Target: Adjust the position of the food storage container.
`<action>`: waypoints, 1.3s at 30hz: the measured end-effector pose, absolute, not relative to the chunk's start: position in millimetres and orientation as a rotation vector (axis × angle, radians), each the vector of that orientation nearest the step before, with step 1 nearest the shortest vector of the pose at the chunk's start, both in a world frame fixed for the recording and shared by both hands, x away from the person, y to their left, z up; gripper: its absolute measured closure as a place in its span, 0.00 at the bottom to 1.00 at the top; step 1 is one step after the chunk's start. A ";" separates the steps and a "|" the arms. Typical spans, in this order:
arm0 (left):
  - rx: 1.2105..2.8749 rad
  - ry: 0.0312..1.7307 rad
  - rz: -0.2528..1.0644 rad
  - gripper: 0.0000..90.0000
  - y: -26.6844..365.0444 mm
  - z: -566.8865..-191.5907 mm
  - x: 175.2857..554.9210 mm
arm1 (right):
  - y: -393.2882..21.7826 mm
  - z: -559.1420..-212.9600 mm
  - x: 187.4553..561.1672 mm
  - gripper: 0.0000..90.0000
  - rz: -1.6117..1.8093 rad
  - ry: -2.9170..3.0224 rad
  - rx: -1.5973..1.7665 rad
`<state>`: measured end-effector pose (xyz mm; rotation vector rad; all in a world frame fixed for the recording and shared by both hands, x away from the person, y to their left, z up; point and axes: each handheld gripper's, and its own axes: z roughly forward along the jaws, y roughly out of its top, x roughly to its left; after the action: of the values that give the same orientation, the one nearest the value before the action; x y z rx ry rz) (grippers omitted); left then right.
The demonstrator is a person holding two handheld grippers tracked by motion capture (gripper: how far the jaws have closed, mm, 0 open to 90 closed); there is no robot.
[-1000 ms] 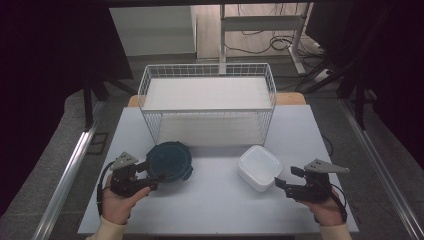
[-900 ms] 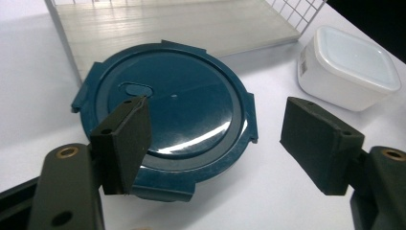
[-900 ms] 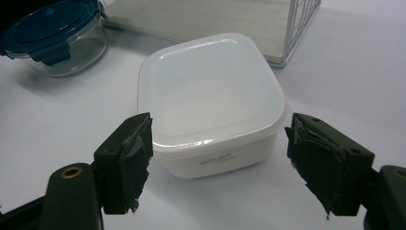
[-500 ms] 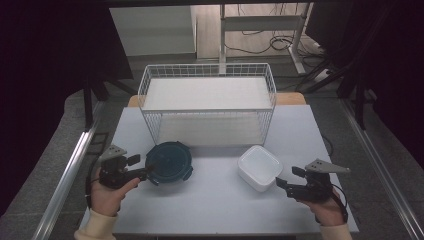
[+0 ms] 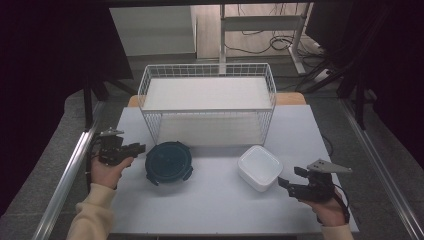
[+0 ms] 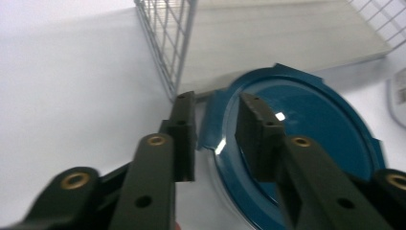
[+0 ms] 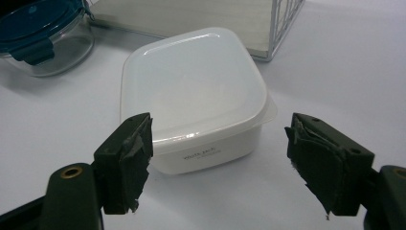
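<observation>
On the near edge of the white table (image 5: pixel 215 215), two sleeved forearms are coming in from the bottom of the high view, each hand carrying a black two-jaw gripper. At the right, the right gripper (image 5: pixel 290 183) is hovering just beside the square white plastic container with its fitted lid (image 5: pixel 259 167) — its jaws are standing wide apart, released, with nothing between them. From the right gripper view, that gripper (image 7: pixel 218 163) is pointing straight at the container (image 7: pixel 194 98), whose near wall is sitting beyond the two worn pads, apart from both.

Farther up on the left, the left gripper (image 5: pixel 140 148) is reaching level toward the round glass bowl with the dark teal clip-on lid (image 5: pixel 168 162). Its jaws have just been closing, and in the left gripper view the gripper (image 6: pixel 215 124) is straddling one of the lid's side clip tabs (image 6: pixel 209 125): the tab is lying between the two black jaws, but a narrow gap is showing on each side, so the pads are not pressing on it — not yet grasping. The bowl is standing on the table just in front of the white wire basket (image 5: pixel 207 102), near its left front corner.

Behind both containers, the basket is lying across the middle of the table.
</observation>
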<state>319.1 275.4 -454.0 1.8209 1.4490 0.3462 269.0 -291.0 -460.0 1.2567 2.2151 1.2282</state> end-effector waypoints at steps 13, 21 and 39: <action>1.927 1.461 0.324 1.00 274.3 -468.9 347.5 | -291.5 -461.7 270.1 0.26 1.222 2.222 1.262; 2.009 1.431 0.309 1.00 266.6 -481.6 354.7 | -289.6 -464.0 270.2 0.26 1.211 2.241 1.257; 2.098 1.379 0.363 1.00 257.3 -483.7 353.1 | -290.9 -460.5 269.1 0.26 1.236 2.231 1.248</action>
<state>353.1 257.3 -483.7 2.0981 1.3786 0.3630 269.1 -290.9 -460.5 1.2481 2.2311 1.2356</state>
